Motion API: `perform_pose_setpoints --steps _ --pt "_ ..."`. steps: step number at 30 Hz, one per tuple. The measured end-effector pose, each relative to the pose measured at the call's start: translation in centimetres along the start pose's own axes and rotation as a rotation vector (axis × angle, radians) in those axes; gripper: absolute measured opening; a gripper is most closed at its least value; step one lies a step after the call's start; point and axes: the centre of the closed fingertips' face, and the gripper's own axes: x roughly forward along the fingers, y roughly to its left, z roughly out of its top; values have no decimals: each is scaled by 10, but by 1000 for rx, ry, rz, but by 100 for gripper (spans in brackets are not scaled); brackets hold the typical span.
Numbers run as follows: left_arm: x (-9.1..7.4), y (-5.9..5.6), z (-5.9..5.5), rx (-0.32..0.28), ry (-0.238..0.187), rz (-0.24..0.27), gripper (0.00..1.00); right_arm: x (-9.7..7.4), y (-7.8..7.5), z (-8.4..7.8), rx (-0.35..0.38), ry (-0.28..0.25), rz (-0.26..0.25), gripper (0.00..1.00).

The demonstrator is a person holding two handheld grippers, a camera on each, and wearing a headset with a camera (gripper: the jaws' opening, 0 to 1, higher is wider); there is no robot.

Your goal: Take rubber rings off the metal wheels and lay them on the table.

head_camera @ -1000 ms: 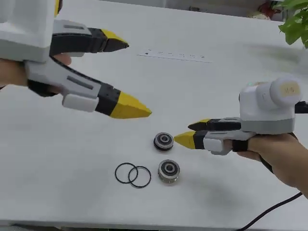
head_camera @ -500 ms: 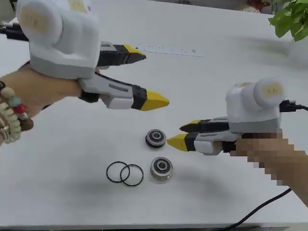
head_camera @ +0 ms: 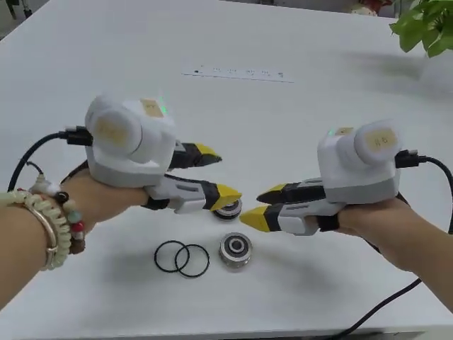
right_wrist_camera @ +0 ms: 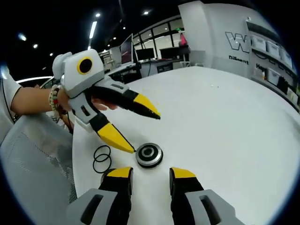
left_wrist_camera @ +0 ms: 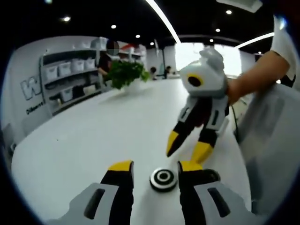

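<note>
Two metal wheels lie on the white table (head_camera: 304,106). The farther wheel (head_camera: 227,209) (left_wrist_camera: 163,179) (right_wrist_camera: 149,155) has a black rubber rim. Nearer me lies the other wheel (head_camera: 235,249), its rim bare metal. Two loose black rubber rings (head_camera: 182,258) (right_wrist_camera: 101,159) overlap to the left of it. My left gripper (head_camera: 226,175) (left_wrist_camera: 155,166) is open and low, its jaws standing either side of the black-rimmed wheel, the lower jaw covering part of it. My right gripper (head_camera: 251,207) (right_wrist_camera: 151,172) is open, its tips just right of the same wheel.
A pale printed strip (head_camera: 237,72) lies farther back on the table. A green plant (head_camera: 423,25) stands at the far right corner. Cables trail from both grippers, one along the front right edge (head_camera: 396,304).
My left gripper has dropped from high at the left down to the black-rimmed wheel. The right gripper has stayed close to that wheel. Wheels and rings have not moved.
</note>
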Motion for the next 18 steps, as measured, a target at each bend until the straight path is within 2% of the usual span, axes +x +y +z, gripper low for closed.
perform_pose_setpoints --steps 3,8,11,16,18 --pt "3 -2 -6 -3 20 11 28 0 1 0 -1 -1 5 29" --pt "8 -11 -12 2 45 -9 26 1 4 0 -5 4 10 28" --pt "10 -13 -15 -36 51 -20 25 1 3 -1 -6 5 10 28" --pt "11 -11 -18 -55 57 -6 22 2 4 -2 -16 13 11 26" --pt "12 -10 -24 -57 83 -3 20 2 5 -3 -19 15 13 26"
